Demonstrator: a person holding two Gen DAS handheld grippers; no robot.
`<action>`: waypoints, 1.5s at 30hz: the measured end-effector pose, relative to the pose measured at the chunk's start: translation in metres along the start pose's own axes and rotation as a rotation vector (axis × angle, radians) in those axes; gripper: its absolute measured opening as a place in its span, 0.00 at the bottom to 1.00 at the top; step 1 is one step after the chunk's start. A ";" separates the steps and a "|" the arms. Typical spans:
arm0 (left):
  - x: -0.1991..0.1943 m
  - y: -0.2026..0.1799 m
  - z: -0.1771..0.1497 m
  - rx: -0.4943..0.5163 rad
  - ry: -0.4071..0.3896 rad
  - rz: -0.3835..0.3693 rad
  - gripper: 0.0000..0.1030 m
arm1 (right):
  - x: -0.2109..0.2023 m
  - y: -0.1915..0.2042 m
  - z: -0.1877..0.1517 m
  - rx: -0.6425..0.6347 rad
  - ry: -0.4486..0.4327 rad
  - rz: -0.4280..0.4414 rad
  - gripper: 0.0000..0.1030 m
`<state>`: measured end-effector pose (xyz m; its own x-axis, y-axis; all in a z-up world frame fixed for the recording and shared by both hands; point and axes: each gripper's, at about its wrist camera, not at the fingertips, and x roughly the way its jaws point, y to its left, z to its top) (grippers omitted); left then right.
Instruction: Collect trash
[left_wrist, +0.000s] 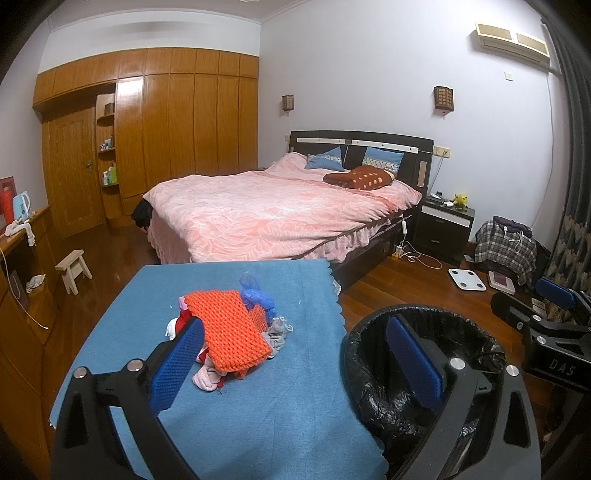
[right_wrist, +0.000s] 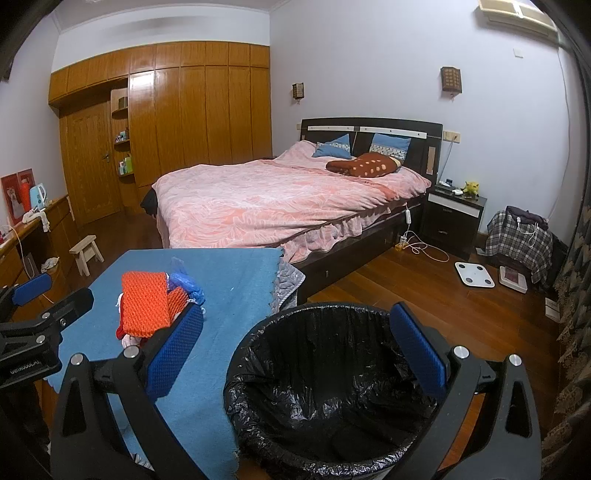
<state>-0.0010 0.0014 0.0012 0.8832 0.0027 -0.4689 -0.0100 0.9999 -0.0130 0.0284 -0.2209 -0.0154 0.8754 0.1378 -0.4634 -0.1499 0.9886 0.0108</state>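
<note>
Blue-padded fingers of my left gripper (left_wrist: 295, 354) fill the bottom of the left wrist view, spread wide with nothing between them. Just beyond them, at centre frame, the trash pile (left_wrist: 231, 338) sits on the blue cloth (left_wrist: 258, 406): an orange foam net on top, with blue plastic and pink and white scraps tucked under and beside it. At lower right the black-lined bin (left_wrist: 373, 373) stands beside the cloth's edge.

From the right wrist view, my right gripper (right_wrist: 295, 354) is spread wide too, holding nothing, its fingers framing the bin (right_wrist: 332, 369) at bottom centre. The pile (right_wrist: 147, 306) lies at left of centre. A pink-covered bed (right_wrist: 280, 199) fills the middle distance, with wooden wardrobes (right_wrist: 184, 107) at upper left.
</note>
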 end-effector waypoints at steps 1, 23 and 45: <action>0.000 0.000 0.000 0.001 0.000 0.001 0.94 | 0.000 -0.001 0.000 0.000 0.000 -0.001 0.95; 0.000 0.000 0.000 0.000 -0.002 0.002 0.94 | -0.003 -0.003 0.002 0.002 -0.001 -0.001 0.95; 0.001 0.000 -0.002 0.001 -0.002 0.002 0.94 | -0.005 -0.007 0.004 0.004 0.003 0.001 0.95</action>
<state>-0.0011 0.0010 -0.0005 0.8840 0.0044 -0.4675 -0.0109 0.9999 -0.0111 0.0270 -0.2278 -0.0102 0.8741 0.1384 -0.4656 -0.1486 0.9888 0.0150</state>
